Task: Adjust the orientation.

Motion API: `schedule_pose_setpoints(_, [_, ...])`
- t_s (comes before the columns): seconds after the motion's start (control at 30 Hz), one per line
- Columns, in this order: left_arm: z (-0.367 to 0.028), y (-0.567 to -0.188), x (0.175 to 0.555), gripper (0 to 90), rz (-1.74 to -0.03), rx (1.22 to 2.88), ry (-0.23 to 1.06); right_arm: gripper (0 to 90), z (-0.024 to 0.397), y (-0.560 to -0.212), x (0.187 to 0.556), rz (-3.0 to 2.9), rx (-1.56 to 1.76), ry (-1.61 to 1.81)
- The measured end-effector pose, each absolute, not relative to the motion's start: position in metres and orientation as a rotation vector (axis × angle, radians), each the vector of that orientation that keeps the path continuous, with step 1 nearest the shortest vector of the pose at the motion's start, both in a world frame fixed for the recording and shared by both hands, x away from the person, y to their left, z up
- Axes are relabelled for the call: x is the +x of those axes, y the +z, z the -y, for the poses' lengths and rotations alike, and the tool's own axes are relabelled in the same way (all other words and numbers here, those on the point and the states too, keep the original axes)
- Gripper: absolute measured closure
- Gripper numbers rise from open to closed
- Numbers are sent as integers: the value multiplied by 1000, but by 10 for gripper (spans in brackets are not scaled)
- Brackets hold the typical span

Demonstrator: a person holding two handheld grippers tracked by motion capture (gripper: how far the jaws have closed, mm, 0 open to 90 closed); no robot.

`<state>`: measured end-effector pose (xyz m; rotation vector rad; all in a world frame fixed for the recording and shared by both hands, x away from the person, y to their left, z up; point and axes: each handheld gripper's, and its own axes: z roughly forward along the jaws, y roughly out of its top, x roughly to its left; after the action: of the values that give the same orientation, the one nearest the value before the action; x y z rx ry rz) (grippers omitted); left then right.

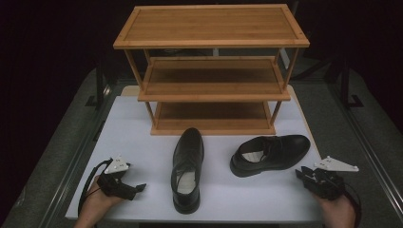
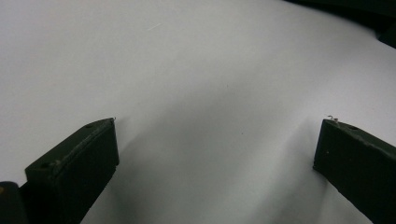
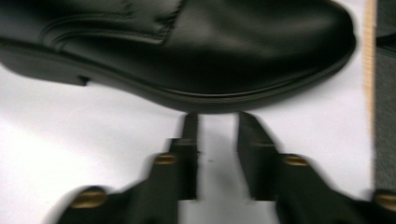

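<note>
With nothing between its nearly closed jaws, the right hand-held gripper sits just short of the black shoe on the bench; its stiff, glossy, probably slippery leather suits a collar-edge grip.

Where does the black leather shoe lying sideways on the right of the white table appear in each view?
High view: the black leather shoe lies right of centre, toe pointing right, in front of the bamboo three-tier rack.
Left gripper view: not in it; bare white table between wide-open jaws.
Right gripper view: its side and sole span the top, just beyond the nearly closed right claw.
Shared landmark: the white table surface.
</note>
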<state>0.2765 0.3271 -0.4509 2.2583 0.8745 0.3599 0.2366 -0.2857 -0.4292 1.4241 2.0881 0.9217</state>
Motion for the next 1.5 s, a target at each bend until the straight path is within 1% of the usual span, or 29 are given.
schedule_pose_setpoints(0.07, [-327,-451,277,0,-875,2257,359,876,291,-425,239,-2073,1445,916])
schedule_pose_setpoints(0.1, [-327,-451,277,0,-875,2258,359,897,293,-423,240,-2063,1459,918])
schedule_pose_setpoints(0.27, [-327,-451,276,0,-874,2256,360,898,303,-413,252,-2023,1498,929])
schedule_pose_setpoints(0.6, [-327,-451,277,0,-876,2254,359,898,324,-401,290,-1923,1542,902])
schedule_pose_setpoints(0.83, [-327,-451,277,0,-876,2254,359,898,332,-410,323,-1899,1582,848])
schedule_pose_setpoints(1.0, [-327,-451,277,0,-876,2254,358,898,336,-420,340,-1883,1612,805])
schedule_pose_setpoints(1.17, [-327,-451,277,0,-876,2254,357,899,339,-428,344,-1882,1648,750])
schedule_pose_setpoints(1.5, [-327,-451,277,0,-877,2253,358,899,338,-435,352,-1916,1645,802])
